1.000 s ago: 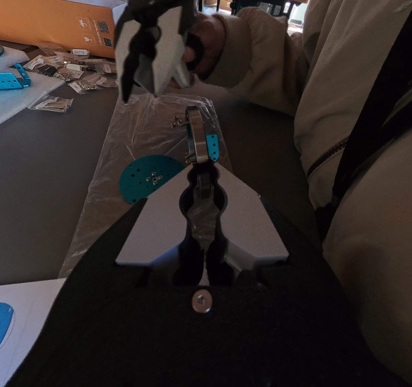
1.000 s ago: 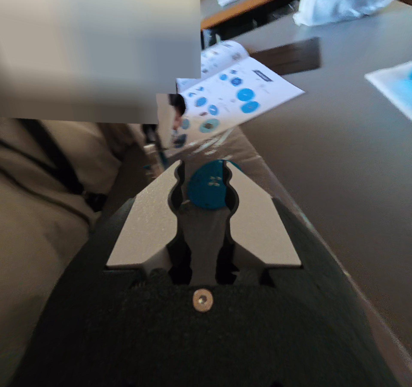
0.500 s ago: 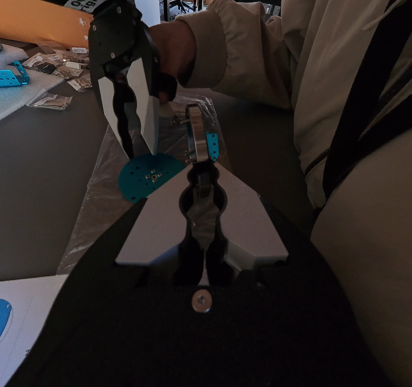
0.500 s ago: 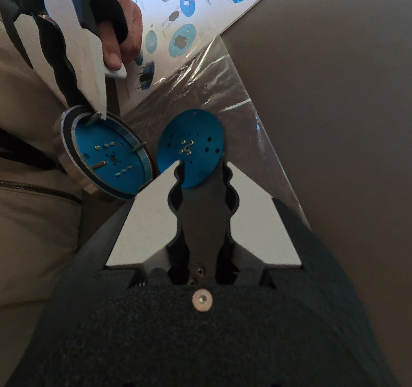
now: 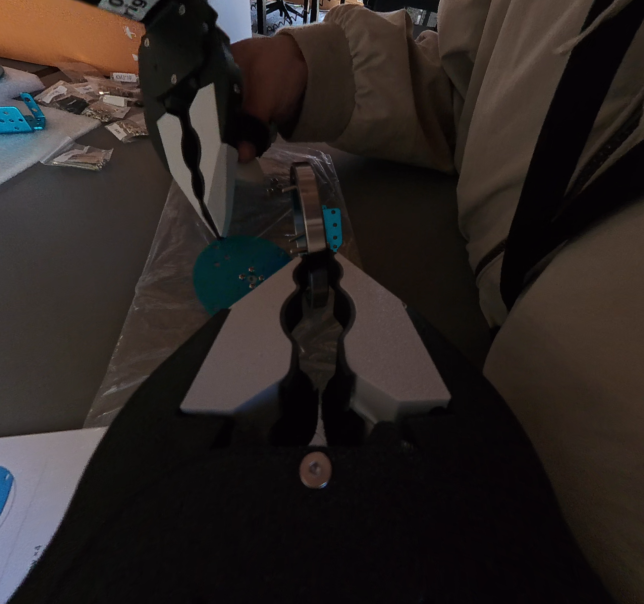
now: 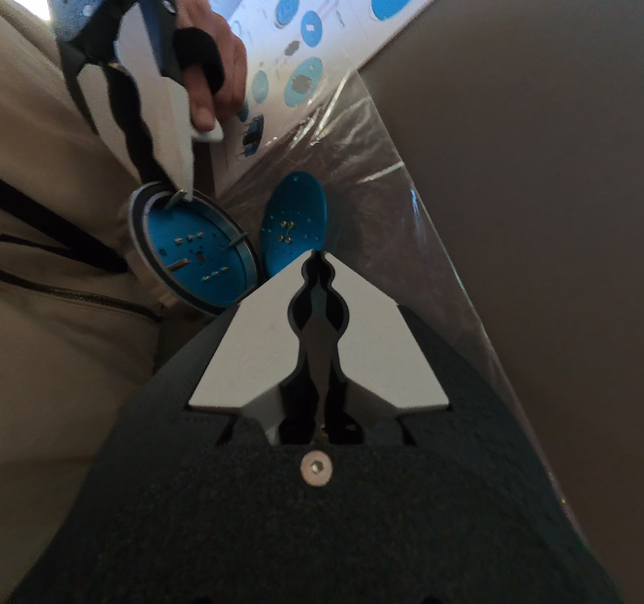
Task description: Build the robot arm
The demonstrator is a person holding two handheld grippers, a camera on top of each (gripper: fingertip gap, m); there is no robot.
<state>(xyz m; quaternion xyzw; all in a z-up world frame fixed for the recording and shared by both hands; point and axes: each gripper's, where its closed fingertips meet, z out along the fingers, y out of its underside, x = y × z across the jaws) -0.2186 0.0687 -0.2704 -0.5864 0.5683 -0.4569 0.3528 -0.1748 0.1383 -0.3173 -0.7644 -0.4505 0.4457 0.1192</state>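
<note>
**Right gripper pinches the loose disc**

Since half a second ago, right gripper (image 6: 316,252) has dropped and clenched on the flat blue perforated metal disc (image 5: 237,270) lying on clear plastic sheet (image 5: 167,294). Left gripper (image 5: 315,260) grasps the steel-rimmed blue round assembly (image 6: 195,256) upright just beside it.

The right gripper (image 5: 219,235), raised above the plastic sheet (image 5: 163,294) a second ago with its fingers parted, is now reaching down with its tips closed on the far edge of the blue disc (image 5: 233,270). In the right wrist view, the right gripper (image 6: 317,253) is pinching that disc's rim, and the blue disc (image 6: 292,225), which was lying flat half a second ago, is now tilting up off the plastic sheet (image 6: 376,211). The hand (image 5: 271,82) holding the right gripper is sitting lower and closer to the left wrist camera than before.
</note>
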